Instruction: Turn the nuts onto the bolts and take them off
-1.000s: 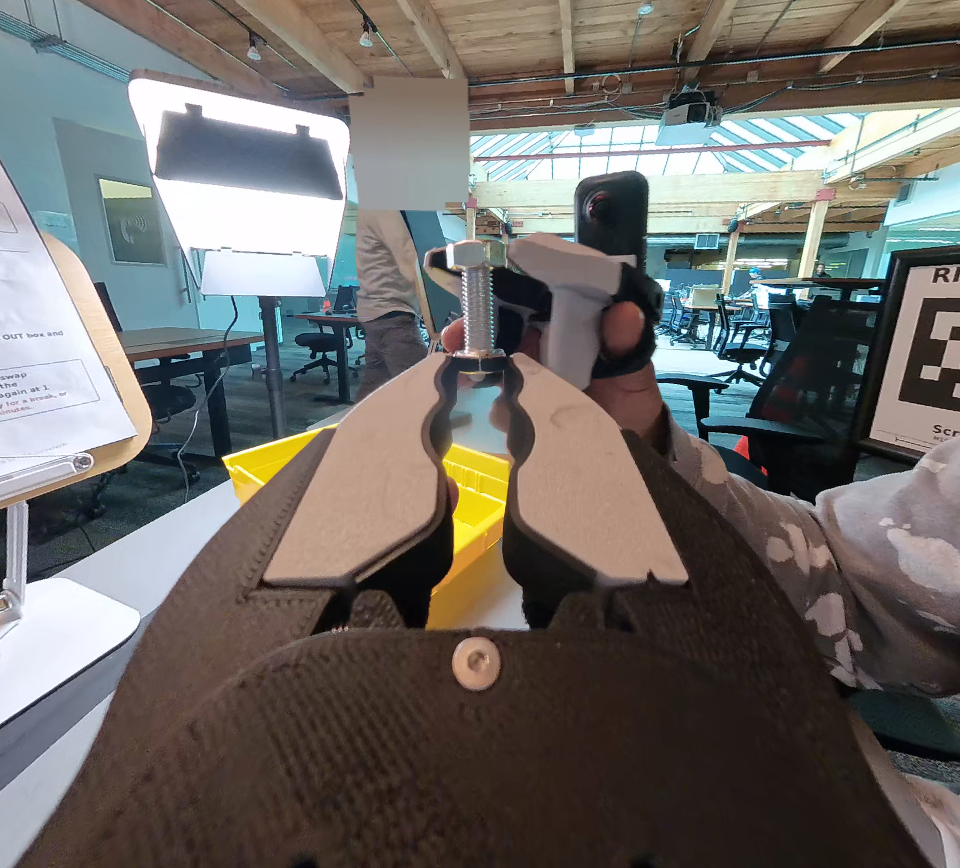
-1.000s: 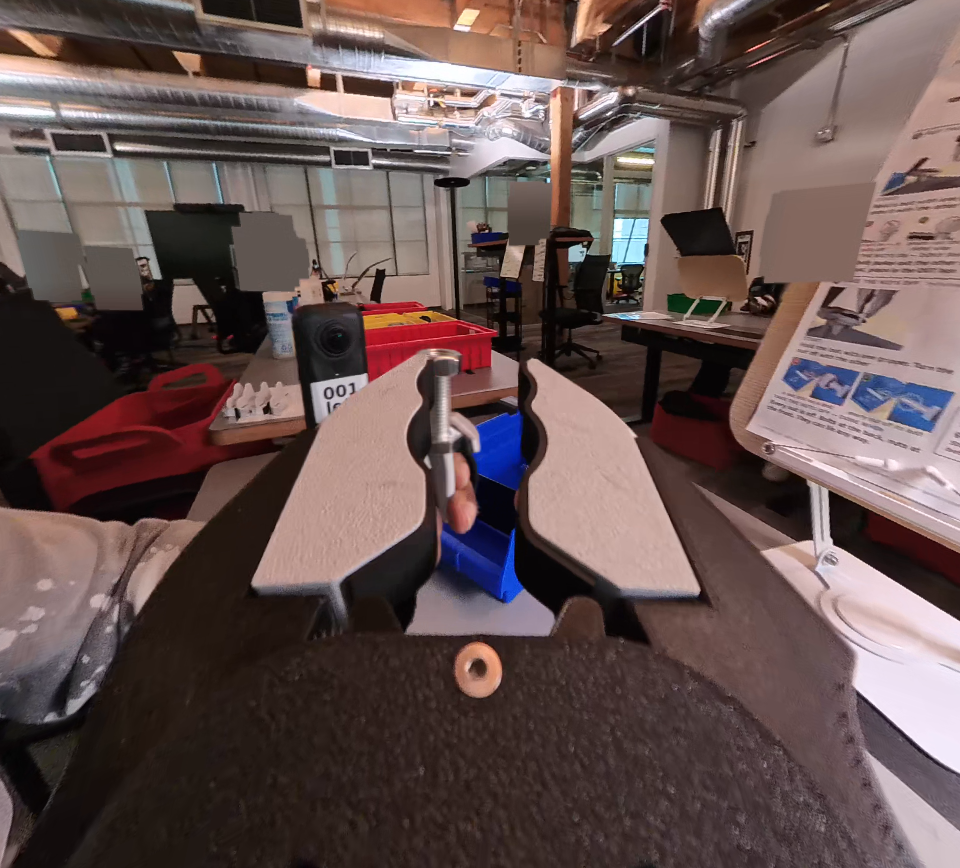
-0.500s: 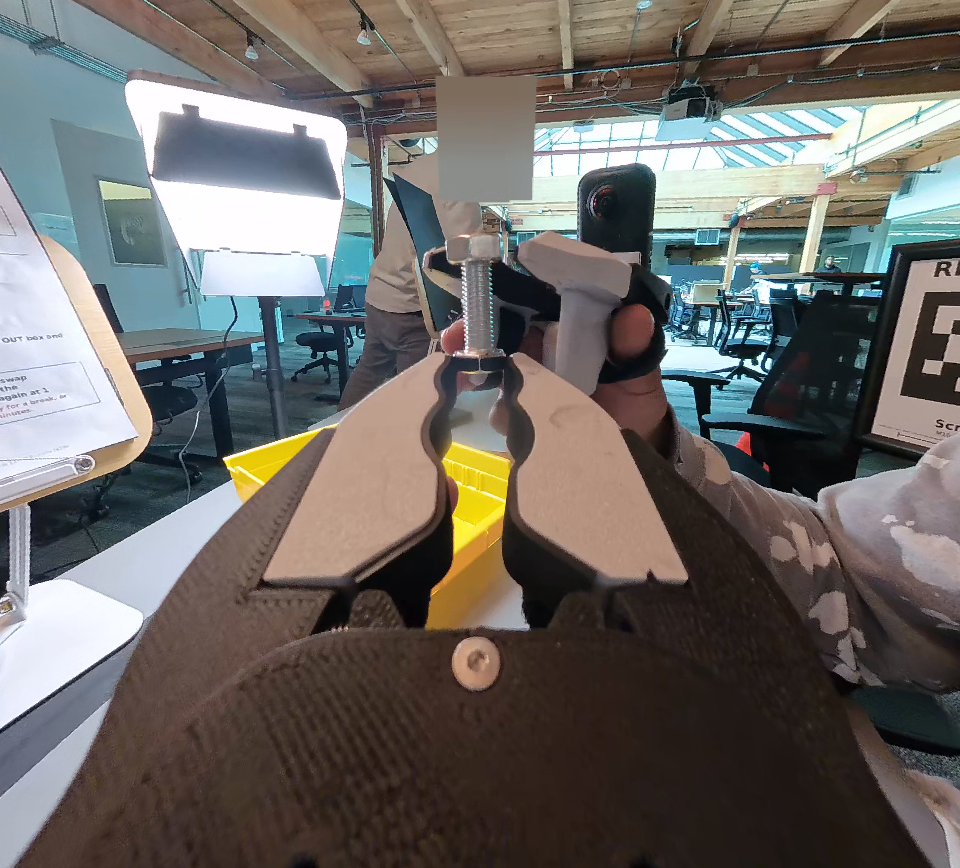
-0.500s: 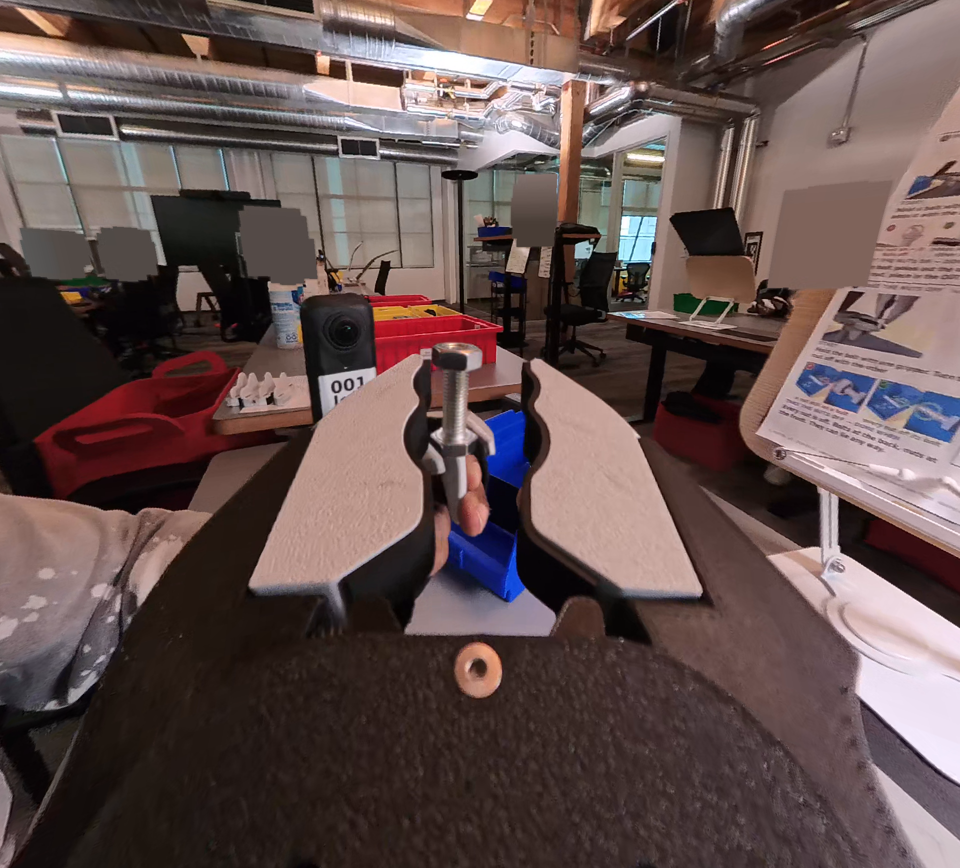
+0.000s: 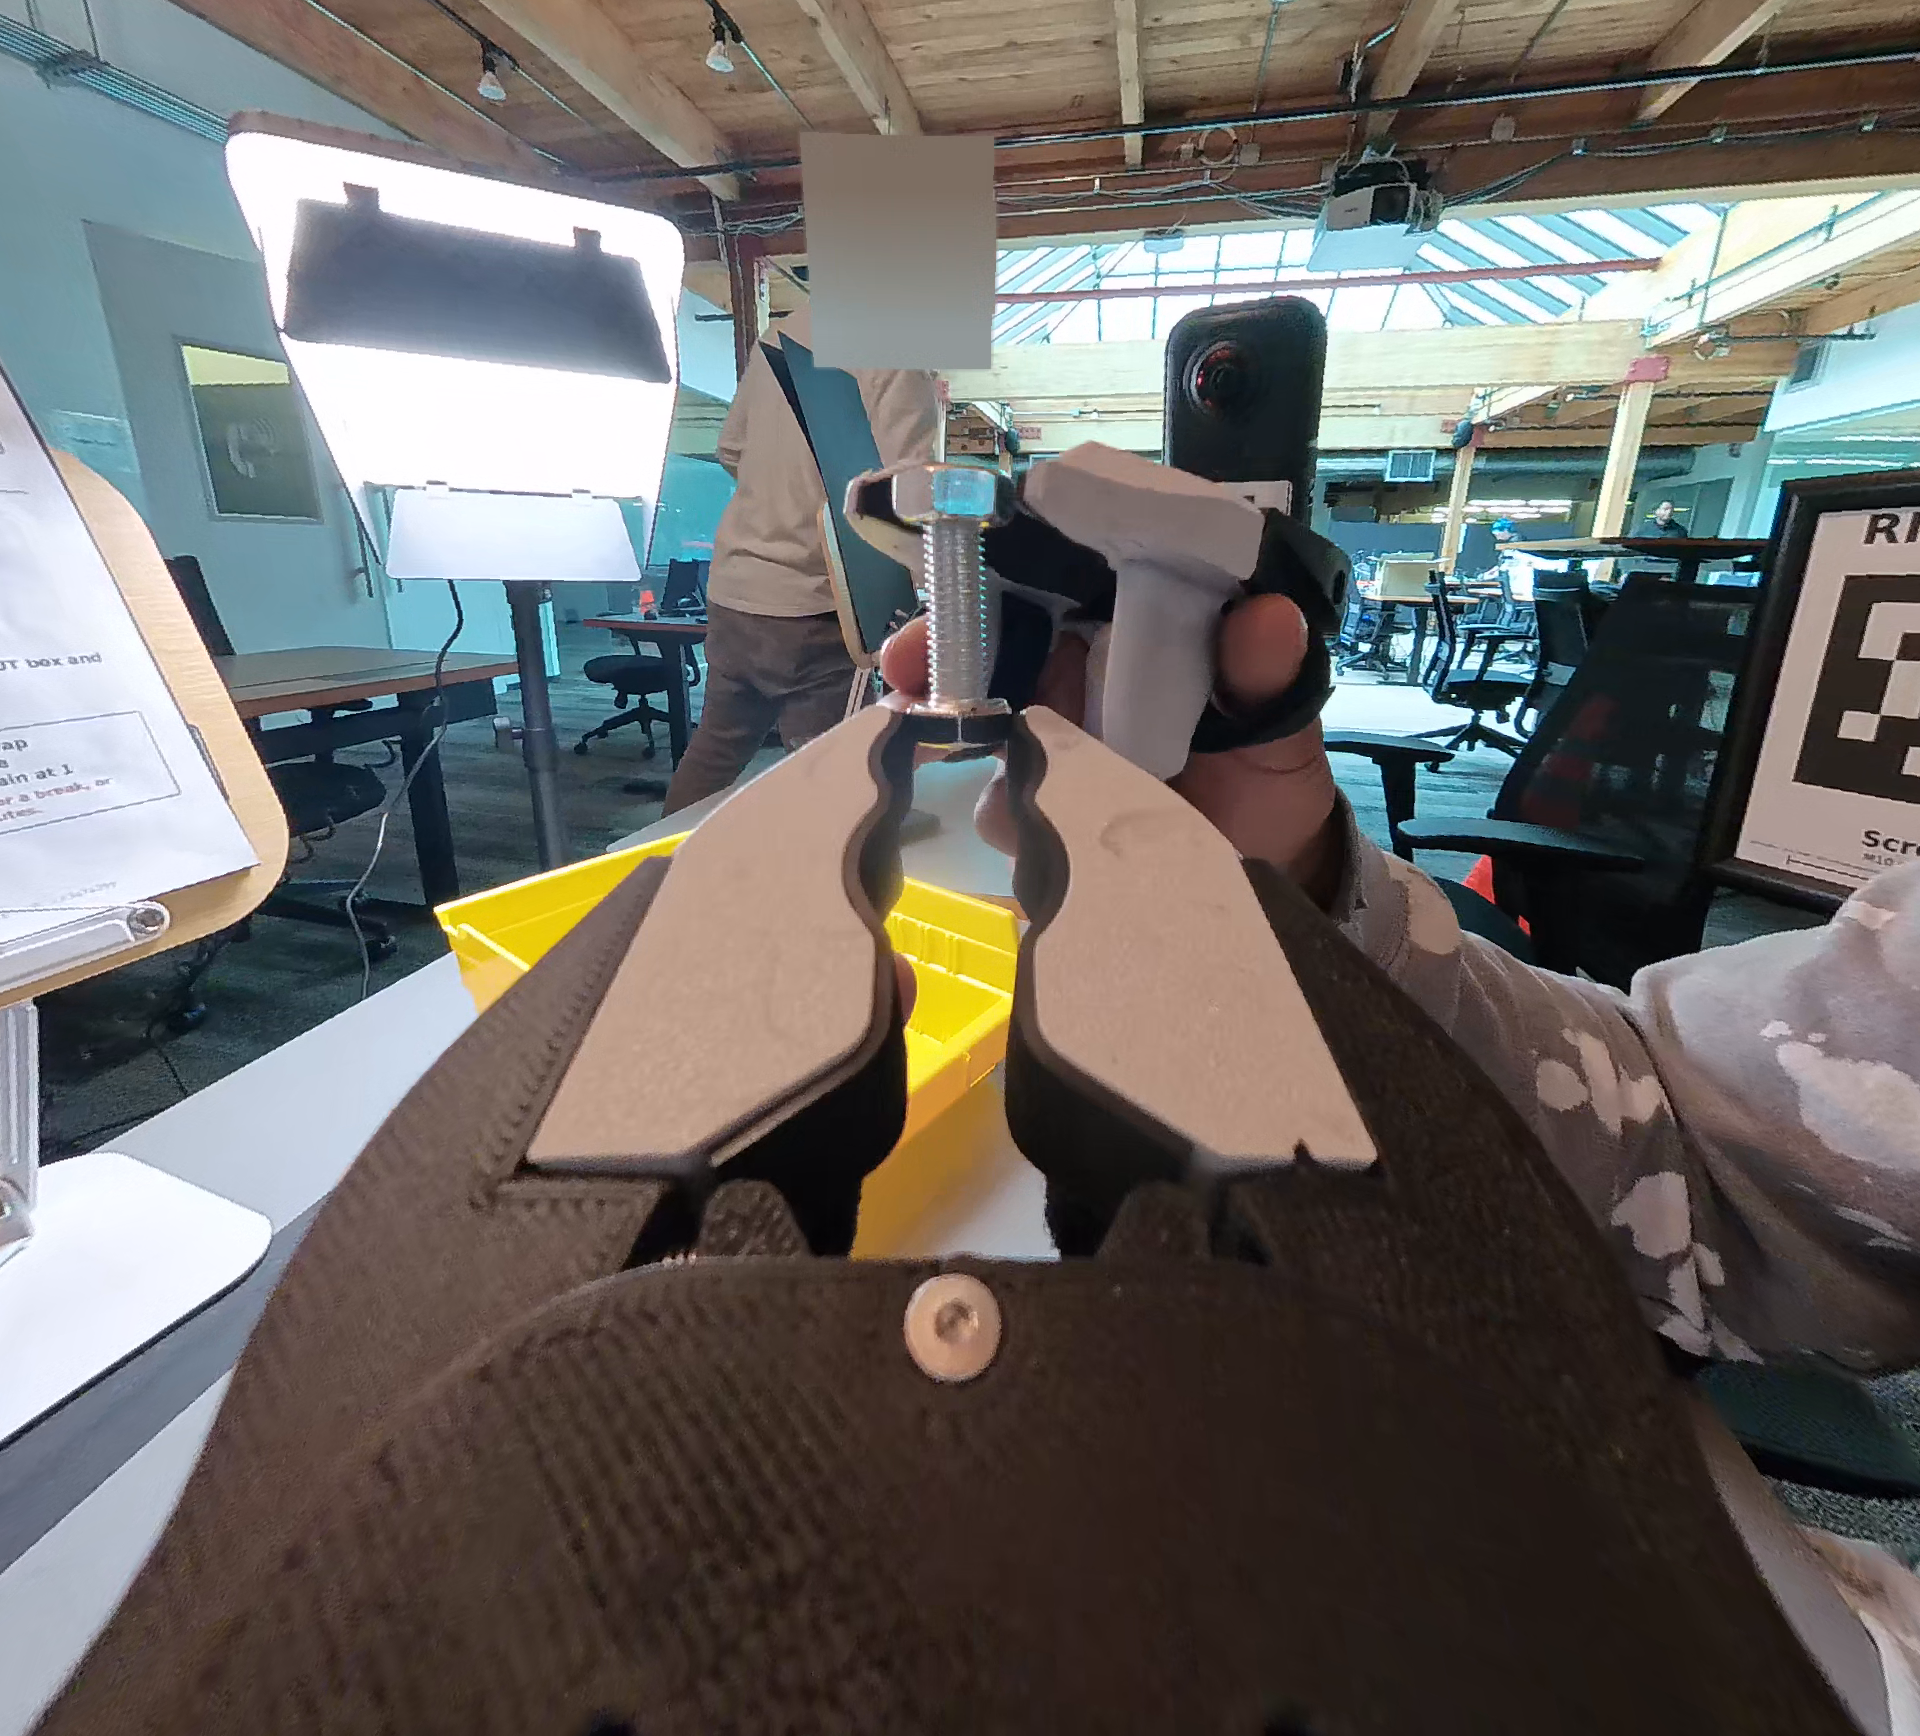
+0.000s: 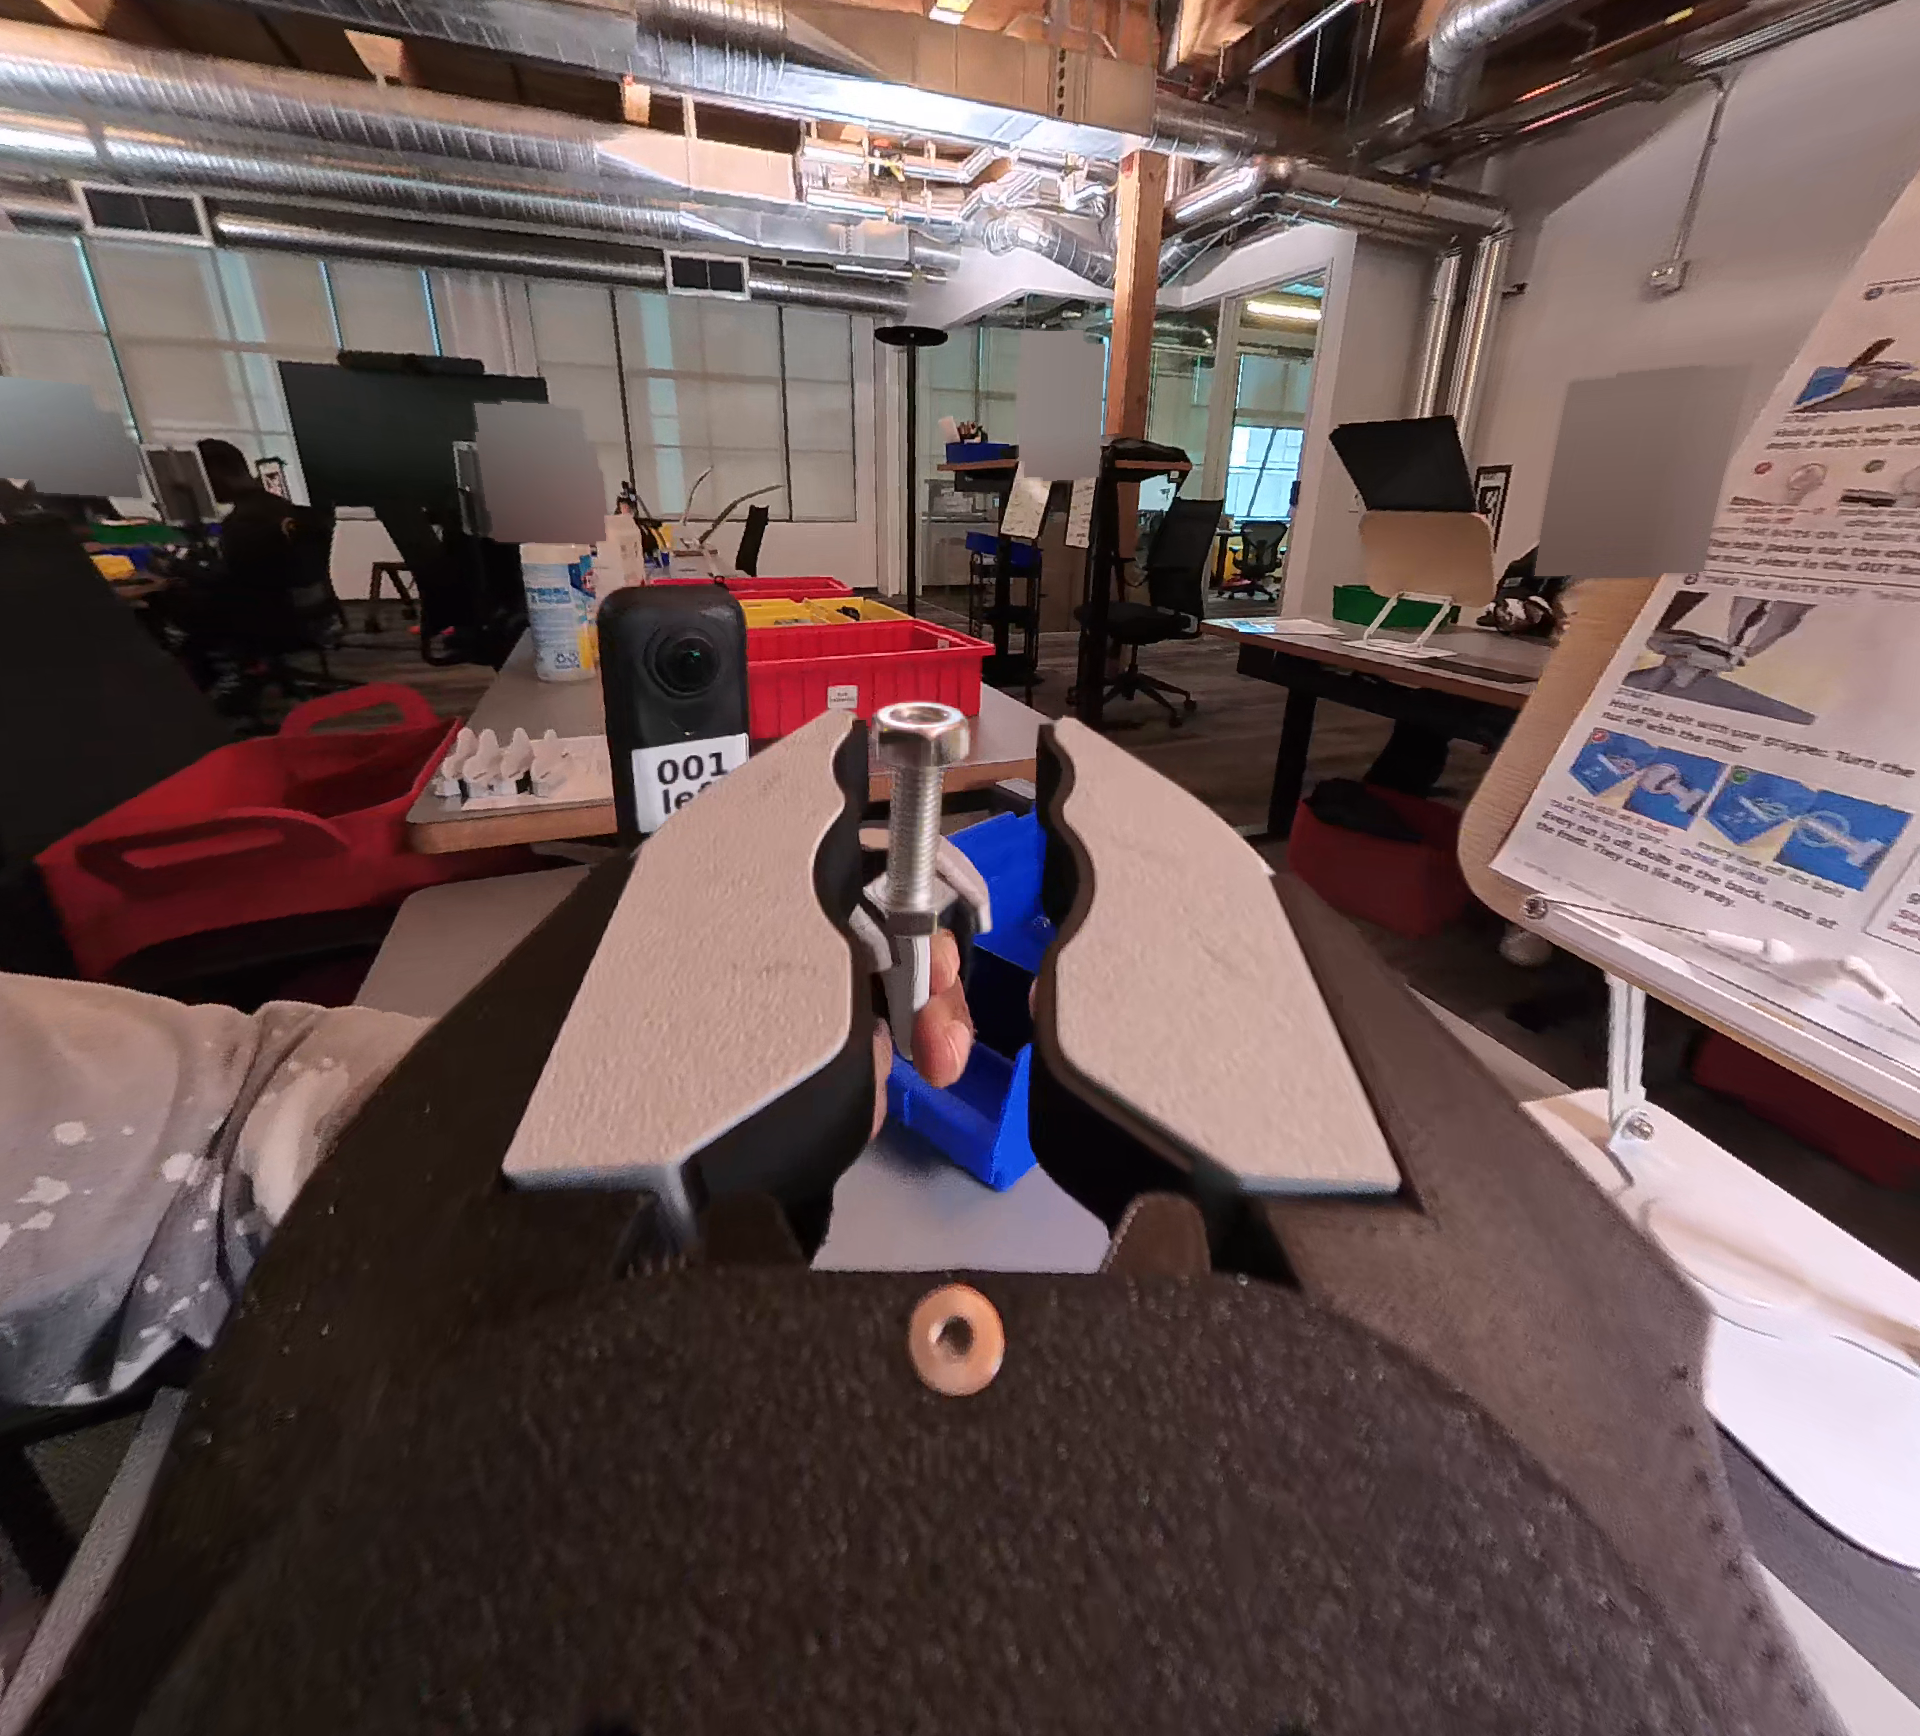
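Each wrist camera sits behind its own grey, wavy-edged fingers, looking forward and slightly upward along them at very close range. The two views face each other: both share the upright threaded silver bolt (image 5: pixel 954 590) (image 6: pixel 918 819) between them, and each shows the opposite black camera body beyond.

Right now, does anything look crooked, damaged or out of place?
Nothing stands out. The bolt stands upright, with its nut clamped in the left gripper. The right gripper looks open around the bolt's head.
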### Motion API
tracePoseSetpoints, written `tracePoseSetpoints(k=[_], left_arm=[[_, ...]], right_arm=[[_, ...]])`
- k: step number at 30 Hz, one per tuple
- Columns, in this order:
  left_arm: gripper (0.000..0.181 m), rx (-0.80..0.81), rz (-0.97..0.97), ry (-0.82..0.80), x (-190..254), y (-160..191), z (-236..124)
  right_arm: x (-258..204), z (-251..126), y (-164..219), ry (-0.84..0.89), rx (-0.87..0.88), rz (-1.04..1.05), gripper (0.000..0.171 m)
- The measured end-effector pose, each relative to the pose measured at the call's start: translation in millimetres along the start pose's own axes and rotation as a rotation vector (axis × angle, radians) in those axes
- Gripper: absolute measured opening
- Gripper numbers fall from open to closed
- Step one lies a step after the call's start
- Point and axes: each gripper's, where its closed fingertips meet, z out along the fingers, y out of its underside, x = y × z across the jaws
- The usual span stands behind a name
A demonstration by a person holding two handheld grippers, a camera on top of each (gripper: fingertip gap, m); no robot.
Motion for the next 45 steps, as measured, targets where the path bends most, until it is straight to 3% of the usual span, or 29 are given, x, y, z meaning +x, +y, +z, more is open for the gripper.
tracePoseSetpoints(k=[5, 14, 20, 27, 32, 38, 42, 45], left_arm=[[0.018, 0.01, -0.005, -0.002, -1, -3, -2], [0.018, -0.019, 0.003, 0.002, 0, 4, 1], [0.018, -0.049, 0.002, 0.006, -1, 11, 3], [0.018, -0.058, -0.011, -0.027, -13, 14, 0], [0.018, -0.073, 0.012, -0.058, -18, 13, -2], [0.018, -0.074, 0.067, -0.097, -25, -3, -11], [0.018, -0.063, 0.085, -0.12, -33, -18, -21], [0.018, -0.059, 0.108, -0.138, -38, -27, -28]], right_arm=[[6, -4, -4, 0.01, 0.022, 0.01, 0.023], [-6, 1, 3, -0.035, -0.025, -0.011, 0.03], [-4, -1, 6, -0.034, -0.048, -0.024, 0.018], [29, -26, -13, 0.093, -0.017, -0.059, 0.018], [103, -58, 18, 0.323, -0.172, -0.053, 0.018], [195, -130, 78, 0.638, -0.427, 0.043, 0.018], [227, -170, 128, 0.738, -0.714, 0.106, 0.018], [236, -192, 165, 0.714, -0.985, 0.133, 0.018]])
